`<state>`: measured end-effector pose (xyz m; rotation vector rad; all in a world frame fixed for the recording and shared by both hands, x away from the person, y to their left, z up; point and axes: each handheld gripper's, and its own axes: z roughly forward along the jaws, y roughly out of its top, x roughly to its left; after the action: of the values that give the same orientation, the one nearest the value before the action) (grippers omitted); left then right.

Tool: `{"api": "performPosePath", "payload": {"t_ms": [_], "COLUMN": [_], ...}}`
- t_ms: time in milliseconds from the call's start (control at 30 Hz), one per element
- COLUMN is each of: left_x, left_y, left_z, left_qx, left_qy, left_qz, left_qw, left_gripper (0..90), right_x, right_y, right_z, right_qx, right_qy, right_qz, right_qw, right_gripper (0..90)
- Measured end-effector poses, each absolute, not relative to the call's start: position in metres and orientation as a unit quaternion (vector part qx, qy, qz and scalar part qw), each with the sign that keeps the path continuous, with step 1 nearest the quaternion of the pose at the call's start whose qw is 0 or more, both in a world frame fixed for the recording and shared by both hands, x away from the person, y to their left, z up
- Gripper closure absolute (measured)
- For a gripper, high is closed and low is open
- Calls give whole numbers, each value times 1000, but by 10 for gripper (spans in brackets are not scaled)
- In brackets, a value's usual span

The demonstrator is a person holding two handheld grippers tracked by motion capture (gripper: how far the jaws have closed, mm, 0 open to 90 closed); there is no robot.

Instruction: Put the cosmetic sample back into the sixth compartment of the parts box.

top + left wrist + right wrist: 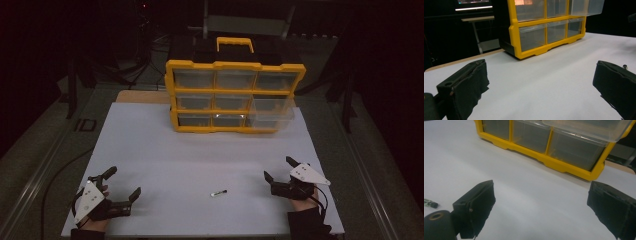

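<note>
A yellow organizer [235, 97] with several clear drawers stands at the back of the white table [165, 150]. Its middle-right drawer [272, 110] is pulled out toward me; it shows also in the left gripper view [586, 7] and the right gripper view [589, 128]. A small dark vial-like item [218, 193] lies near the front centre, and also at the left edge of the right gripper view [431, 204]. My left gripper [123, 184] rests at the front left, open and empty. My right gripper [278, 169] rests at the front right, open and empty.
The organizer [549, 30] has a yellow carrying handle [235, 44] on top. A wooden board edge [142, 96] shows behind the white sheet at the left. Dark floor, metal rails and stands surround the table.
</note>
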<state>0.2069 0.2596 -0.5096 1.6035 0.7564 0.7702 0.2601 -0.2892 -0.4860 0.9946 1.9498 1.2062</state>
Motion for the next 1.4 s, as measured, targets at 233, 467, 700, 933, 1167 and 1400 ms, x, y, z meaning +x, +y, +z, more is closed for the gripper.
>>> {"api": "performPosePath", "payload": {"t_ms": [233, 467, 700, 933, 1167, 1400], "left_x": [208, 210, 215, 222, 230, 242], "left_y": [259, 256, 249, 245, 238, 225], "left_z": [-510, -505, -498, -471, -451, -432], "left_qx": [685, 690, 702, 712, 726, 740], "left_qy": [327, 325, 324, 317, 301, 275], "left_qz": [319, 315, 284, 251, 241, 233], "left_qw": [567, 565, 567, 574, 569, 569], "left_gripper": [1, 1, 1, 1, 1, 0], "right_x": [259, 259, 258, 259, 259, 259], "right_y": [-289, -287, -285, -284, -283, -283], "right_z": [-485, -485, -482, -483, -483, -482], "right_qx": [378, 376, 371, 371, 372, 371], "right_qy": [738, 740, 739, 739, 740, 740], "right_qz": [462, 460, 462, 464, 465, 467], "right_qw": [314, 315, 319, 316, 312, 312], "right_gripper": [76, 76, 76, 76, 76, 76]}}
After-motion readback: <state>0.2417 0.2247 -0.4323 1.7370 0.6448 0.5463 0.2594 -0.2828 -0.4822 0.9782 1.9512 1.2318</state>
